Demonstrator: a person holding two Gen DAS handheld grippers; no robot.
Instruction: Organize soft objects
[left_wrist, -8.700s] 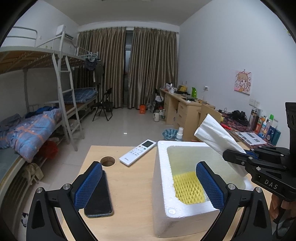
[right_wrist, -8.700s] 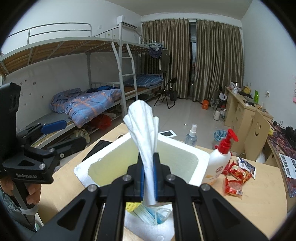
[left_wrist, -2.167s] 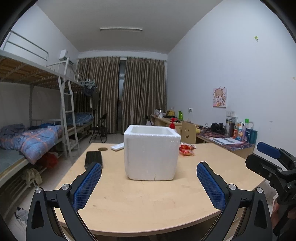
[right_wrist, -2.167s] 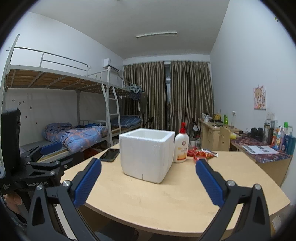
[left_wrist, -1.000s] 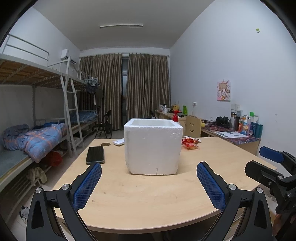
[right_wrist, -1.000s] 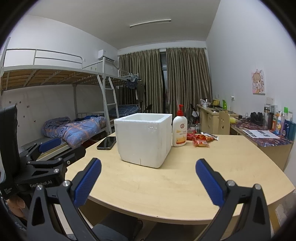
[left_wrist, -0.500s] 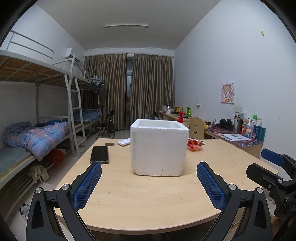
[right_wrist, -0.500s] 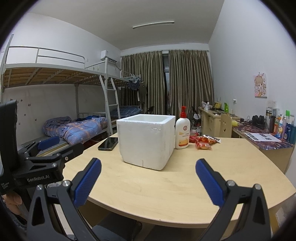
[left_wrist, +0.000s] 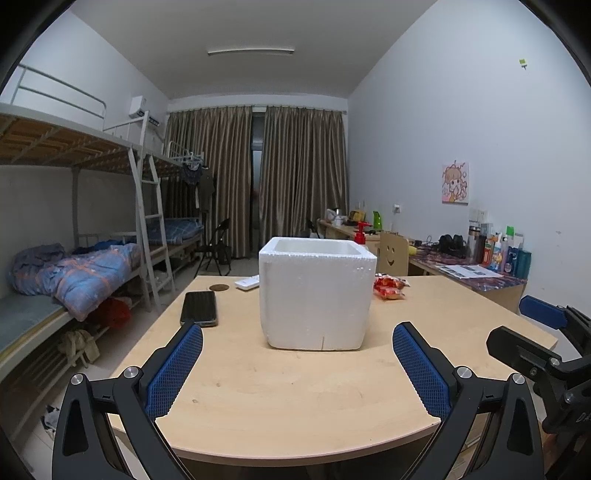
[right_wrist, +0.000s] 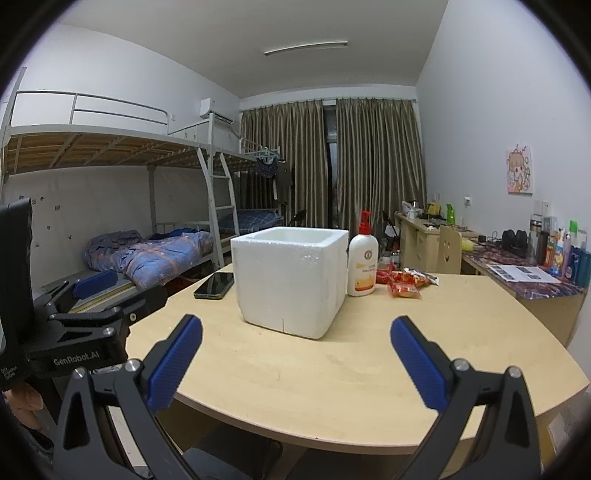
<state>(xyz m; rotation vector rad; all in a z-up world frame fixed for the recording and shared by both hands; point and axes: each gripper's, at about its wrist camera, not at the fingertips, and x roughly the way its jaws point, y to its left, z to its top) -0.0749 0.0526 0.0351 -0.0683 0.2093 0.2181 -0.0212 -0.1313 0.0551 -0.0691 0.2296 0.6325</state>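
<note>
A white polystyrene foam box (left_wrist: 317, 293) stood upright near the middle of a round-edged wooden table (left_wrist: 295, 398), its open top facing up; its contents could not be seen from either wrist view. The left gripper (left_wrist: 297, 363) was held in front of the box, above the table's near edge, its blue-padded fingers (left_wrist: 173, 371) spread wide with nothing between them. The right gripper (right_wrist: 295, 360) was likewise held short of the box, its fingers (right_wrist: 419, 363) wide apart and empty. To the left of the box a black smartphone (left_wrist: 198, 308) lay flat on the table, and behind the box's left corner lay a white remote control (left_wrist: 247, 283). Just beside the box's right rear corner stood a white pump bottle with a red nozzle (right_wrist: 363, 258). To the right of the box, past the bottle, lay red snack packets (right_wrist: 404, 282). A bunk bed (right_wrist: 129, 206) stood against the wall left of the box.
</note>
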